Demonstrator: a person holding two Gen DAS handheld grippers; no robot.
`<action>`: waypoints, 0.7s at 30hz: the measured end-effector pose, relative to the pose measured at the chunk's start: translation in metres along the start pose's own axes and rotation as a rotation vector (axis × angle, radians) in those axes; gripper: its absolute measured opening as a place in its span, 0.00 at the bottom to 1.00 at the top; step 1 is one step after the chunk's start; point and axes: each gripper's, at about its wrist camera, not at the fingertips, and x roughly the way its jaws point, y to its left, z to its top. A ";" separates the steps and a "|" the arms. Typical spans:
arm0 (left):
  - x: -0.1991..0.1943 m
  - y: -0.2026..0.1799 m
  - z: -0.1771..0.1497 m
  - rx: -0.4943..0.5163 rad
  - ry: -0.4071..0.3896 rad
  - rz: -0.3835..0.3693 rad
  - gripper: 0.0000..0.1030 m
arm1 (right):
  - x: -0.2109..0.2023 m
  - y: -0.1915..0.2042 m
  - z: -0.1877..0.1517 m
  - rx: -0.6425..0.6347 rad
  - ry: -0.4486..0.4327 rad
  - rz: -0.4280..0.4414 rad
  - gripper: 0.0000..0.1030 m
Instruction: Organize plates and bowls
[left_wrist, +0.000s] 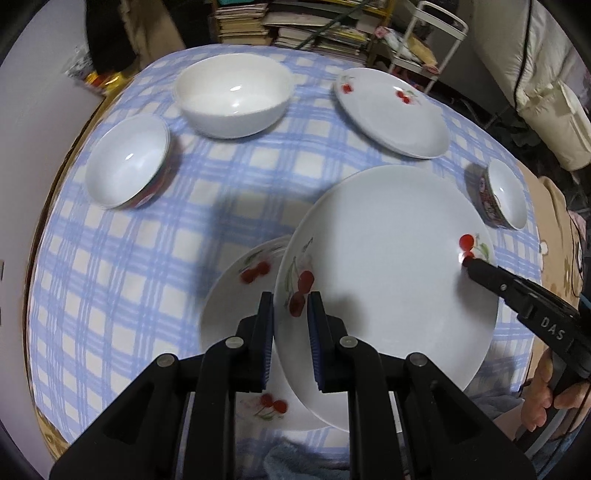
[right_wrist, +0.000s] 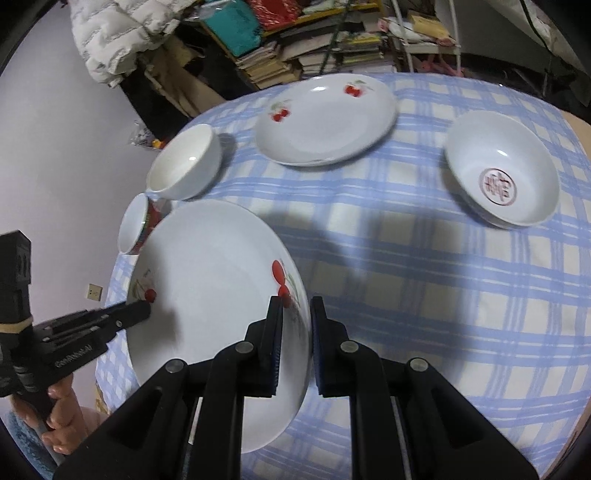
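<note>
The jaws of both grippers are pinched on the rim of one cherry plate (left_wrist: 388, 280): the left gripper (left_wrist: 290, 314) clamps one edge and the right gripper (right_wrist: 295, 317) the opposite edge. The plate is held tilted above the tabletop, clear of the checked cloth (left_wrist: 110, 280). Two grips on opposite sides are probably used because the plate is wide and smooth, so that one pinch alone could let it swing or slip.

Directly under the lifted plate, at the near edge of the tabletop, a second cherry plate (left_wrist: 236, 314) is lying flat. It is judged that the held plate is meant to be stacked on it, since both carry the same pattern.

Toward the right edge a small patterned bowl (left_wrist: 498, 197) is standing, and a shallow bowl with a red emblem (right_wrist: 502, 173) is seen in the right wrist view. Toward the left edge a second patterned bowl (left_wrist: 129, 162) is placed. At the far edge a plain white bowl (left_wrist: 232, 96) and a third cherry plate (left_wrist: 391, 110) are resting apart from each other, not yet gathered.
</note>
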 end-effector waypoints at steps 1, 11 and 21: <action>-0.001 0.005 -0.003 -0.007 -0.002 0.002 0.16 | 0.000 0.004 -0.001 -0.005 -0.005 0.002 0.16; -0.005 0.050 -0.033 -0.071 0.011 0.042 0.16 | 0.021 0.053 -0.025 -0.108 -0.004 -0.027 0.16; 0.003 0.068 -0.051 -0.125 0.018 0.066 0.16 | 0.035 0.067 -0.036 -0.124 -0.017 -0.021 0.16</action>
